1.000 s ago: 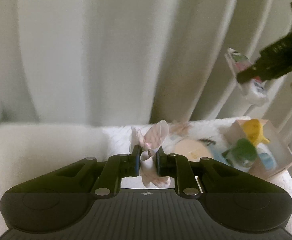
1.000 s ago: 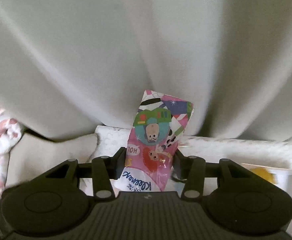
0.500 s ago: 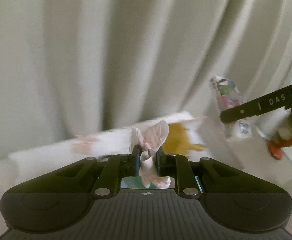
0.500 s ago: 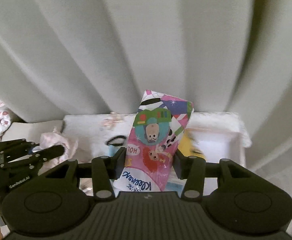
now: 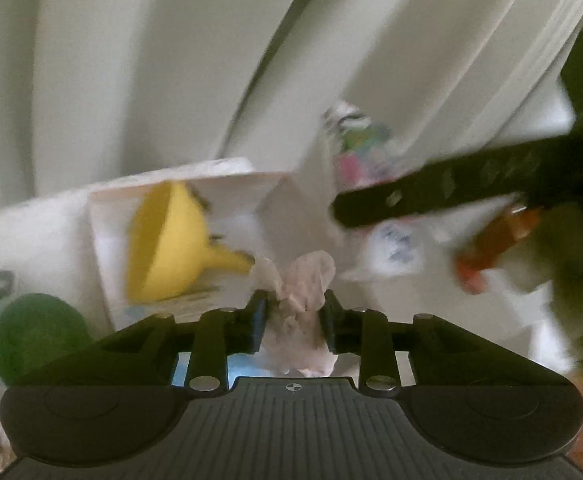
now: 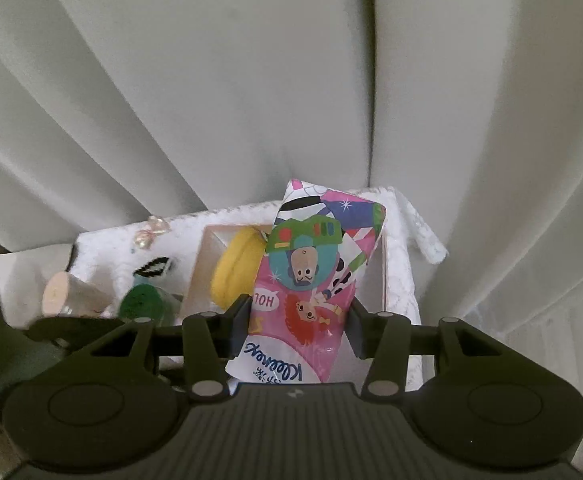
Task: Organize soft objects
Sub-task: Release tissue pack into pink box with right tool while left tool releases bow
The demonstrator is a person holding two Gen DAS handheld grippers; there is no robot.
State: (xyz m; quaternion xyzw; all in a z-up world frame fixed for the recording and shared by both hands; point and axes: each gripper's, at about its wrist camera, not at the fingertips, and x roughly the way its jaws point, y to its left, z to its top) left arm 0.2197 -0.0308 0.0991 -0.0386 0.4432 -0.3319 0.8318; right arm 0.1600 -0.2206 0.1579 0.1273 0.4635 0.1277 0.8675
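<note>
Kleenex pack [image 6: 311, 280], printed with cartoon figures, sits clamped upright between the fingers of our right gripper [image 6: 297, 322], just as half a second ago. Beneath it we now see the white box [image 6: 391, 280] much closer, with the yellow soft toy [image 6: 233, 266] lying inside; before, the box was farther off. Our left gripper [image 5: 293, 314] keeps its fingers pressed on the crumpled pink cloth [image 5: 303, 292], though they stand wider apart than earlier. The left view has swung down over the same box [image 5: 103, 248], blurred, with the yellow toy [image 5: 167, 248] in it. A green round object [image 5: 35, 332] lies left of the box on the white cloth-covered table [image 5: 31, 232]. Pale curtains [image 6: 251, 80] hang behind.
</note>
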